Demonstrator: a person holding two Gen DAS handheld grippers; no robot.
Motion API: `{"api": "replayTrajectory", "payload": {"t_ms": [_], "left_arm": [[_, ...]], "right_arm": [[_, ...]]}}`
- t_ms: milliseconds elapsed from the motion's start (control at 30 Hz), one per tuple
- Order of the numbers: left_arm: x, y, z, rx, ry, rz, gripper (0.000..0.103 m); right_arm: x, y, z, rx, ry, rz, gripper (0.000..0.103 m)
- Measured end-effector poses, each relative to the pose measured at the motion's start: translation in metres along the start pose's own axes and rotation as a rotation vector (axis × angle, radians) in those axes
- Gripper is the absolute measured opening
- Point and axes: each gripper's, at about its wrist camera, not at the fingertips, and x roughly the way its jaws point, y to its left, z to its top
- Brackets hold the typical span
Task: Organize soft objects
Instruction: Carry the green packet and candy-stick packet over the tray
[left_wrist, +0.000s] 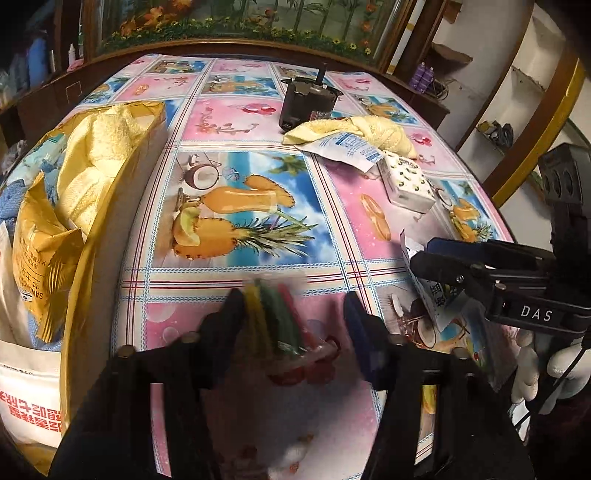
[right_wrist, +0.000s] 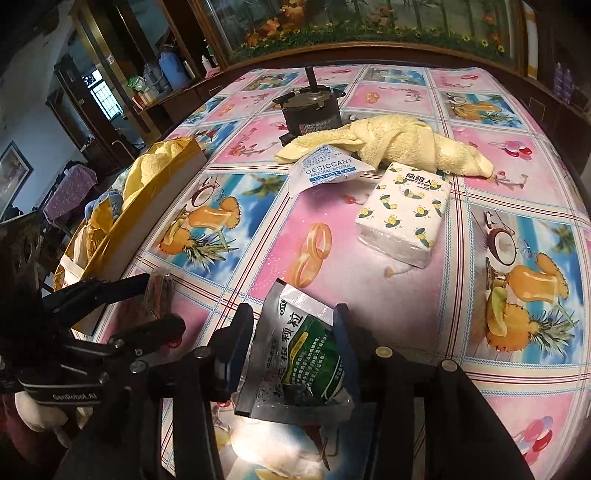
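Note:
My left gripper has its jaws apart around a clear packet of yellow, green and red sticks; the packet is blurred and leans on the left finger. My right gripper is shut on a silver and green sachet, also seen in the left wrist view. On the table lie a yellow towel, a white desiccant packet and a tissue pack with lemon print. A gold box at the left holds a yellow towel and snack bags.
A black motor stands at the back of the fruit-print tablecloth, touching the towel. Wooden cabinets and shelves ring the table. The box also shows in the right wrist view.

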Motion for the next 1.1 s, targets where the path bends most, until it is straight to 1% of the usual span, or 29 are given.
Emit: {"api": "replayTrajectory", "payload": {"t_ms": [33, 100, 200, 267, 367, 400, 467, 533, 600, 633, 667, 700, 733, 767, 800, 833, 967, 1100], "left_arm": [[-0.001, 0.003, 0.0, -0.011, 0.002, -0.007, 0.029], [-0.002, 0.008, 0.0, -0.034, 0.0, -0.026, 0.026], [-0.004, 0.009, 0.0, -0.04, -0.002, -0.038, 0.026], [-0.005, 0.008, -0.002, -0.043, 0.0, -0.046, 0.026], [-0.008, 0.002, -0.005, -0.021, 0.009, -0.004, 0.026], [-0.008, -0.001, -0.006, -0.002, 0.01, 0.009, 0.027], [-0.006, -0.008, -0.008, 0.051, 0.003, 0.036, 0.035], [-0.003, -0.019, -0.01, 0.107, -0.004, 0.051, 0.057], [0.002, -0.031, -0.013, 0.169, -0.007, 0.113, 0.058], [0.003, -0.035, -0.015, 0.196, -0.006, 0.137, 0.055], [0.002, -0.037, -0.016, 0.205, -0.012, 0.122, 0.046], [0.0, -0.036, -0.017, 0.201, -0.013, 0.095, 0.024], [-0.002, -0.033, -0.017, 0.184, -0.007, 0.069, 0.018], [-0.004, -0.028, -0.017, 0.162, -0.006, 0.05, 0.017], [-0.006, -0.026, -0.017, 0.148, -0.009, 0.039, 0.016], [-0.009, -0.022, -0.017, 0.135, -0.014, 0.028, 0.016], [-0.035, -0.009, -0.016, 0.072, -0.068, -0.03, 0.016], [-0.075, 0.008, -0.011, 0.013, -0.15, -0.062, 0.016]], "right_arm": [[-0.001, -0.001, -0.002, -0.002, -0.004, -0.005, 0.047], [-0.002, -0.002, -0.006, -0.01, -0.007, -0.024, 0.055], [0.005, 0.002, -0.009, -0.041, -0.001, -0.049, 0.061], [0.007, 0.01, -0.01, -0.081, -0.002, -0.074, 0.063], [0.01, 0.018, -0.011, -0.115, 0.015, -0.094, 0.063], [0.01, 0.019, -0.01, -0.115, 0.016, -0.101, 0.063], [0.011, 0.019, -0.01, -0.113, 0.015, -0.111, 0.063], [0.013, 0.022, -0.011, -0.125, 0.018, -0.138, 0.065], [0.015, 0.028, -0.013, -0.15, 0.018, -0.17, 0.066], [0.015, 0.03, -0.015, -0.157, 0.018, -0.174, 0.066], [0.014, 0.031, -0.015, -0.154, 0.015, -0.165, 0.064], [0.011, 0.031, -0.016, -0.146, 0.01, -0.146, 0.058], [0.009, 0.031, -0.017, -0.144, 0.007, -0.138, 0.053], [0.007, 0.03, -0.017, -0.14, 0.006, -0.13, 0.042], [0.004, 0.029, -0.017, -0.129, 0.007, -0.106, 0.037], [0.003, 0.029, -0.017, -0.12, 0.008, -0.085, 0.035], [0.001, 0.032, -0.018, -0.097, 0.005, -0.03, 0.033], [-0.003, 0.041, -0.017, -0.086, -0.01, 0.023, 0.031]]}}
